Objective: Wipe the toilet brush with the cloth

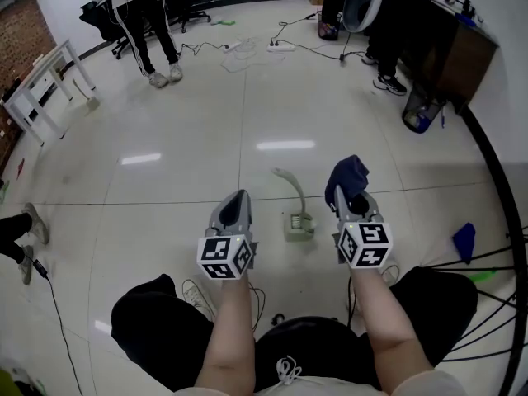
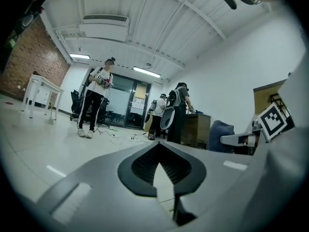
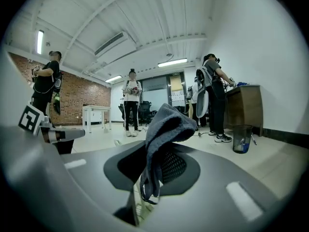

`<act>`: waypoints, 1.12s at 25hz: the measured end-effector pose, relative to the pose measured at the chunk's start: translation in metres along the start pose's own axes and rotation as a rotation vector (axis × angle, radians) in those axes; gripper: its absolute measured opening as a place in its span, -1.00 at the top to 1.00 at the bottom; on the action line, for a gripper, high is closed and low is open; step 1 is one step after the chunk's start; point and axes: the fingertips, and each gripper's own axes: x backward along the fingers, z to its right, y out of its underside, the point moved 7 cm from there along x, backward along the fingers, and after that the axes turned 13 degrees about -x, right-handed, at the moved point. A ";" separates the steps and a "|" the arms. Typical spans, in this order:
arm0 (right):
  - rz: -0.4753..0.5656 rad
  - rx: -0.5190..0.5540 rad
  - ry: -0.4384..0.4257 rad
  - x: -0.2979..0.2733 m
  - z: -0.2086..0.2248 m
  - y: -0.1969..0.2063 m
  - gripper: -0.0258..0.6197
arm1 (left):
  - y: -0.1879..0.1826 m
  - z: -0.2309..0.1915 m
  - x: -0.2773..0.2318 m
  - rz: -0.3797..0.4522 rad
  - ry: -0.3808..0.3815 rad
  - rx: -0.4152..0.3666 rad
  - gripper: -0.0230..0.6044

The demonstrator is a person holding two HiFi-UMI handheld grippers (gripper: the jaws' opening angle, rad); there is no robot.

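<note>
The toilet brush [image 1: 290, 190] has a pale curved handle and stands in its holder [image 1: 299, 227] on the floor between my two grippers. My right gripper [image 1: 350, 193] is just right of it and is shut on a dark blue cloth [image 1: 346, 176]. In the right gripper view the cloth [image 3: 166, 125] bulges over the jaw tips of that gripper [image 3: 153, 154] and hangs down between them. To the left of the brush my left gripper [image 1: 240, 196] is shut with nothing in it. The left gripper view shows its jaws [image 2: 158, 147] meeting at the tips.
People stand at the back left [image 1: 147, 23] and back right [image 1: 388, 31]. A power strip and cables [image 1: 276, 46] lie on the far floor. There is a white table [image 1: 37, 85] on the left, and a dark bin [image 1: 421, 110] by a wooden desk [image 1: 462, 52] on the right. Black cables [image 1: 495, 262] and a blue scrap [image 1: 464, 239] lie to my right.
</note>
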 end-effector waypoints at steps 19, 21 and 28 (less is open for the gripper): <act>-0.047 -0.037 -0.005 0.006 0.006 0.020 0.73 | -0.010 0.017 -0.005 0.025 0.068 -0.044 0.91; -0.049 -0.053 -0.007 0.007 0.006 0.022 0.73 | -0.010 0.018 -0.005 0.023 0.071 -0.046 0.91; -0.065 -0.054 0.002 0.012 0.005 0.030 0.73 | -0.010 0.014 -0.002 0.025 0.069 -0.039 0.91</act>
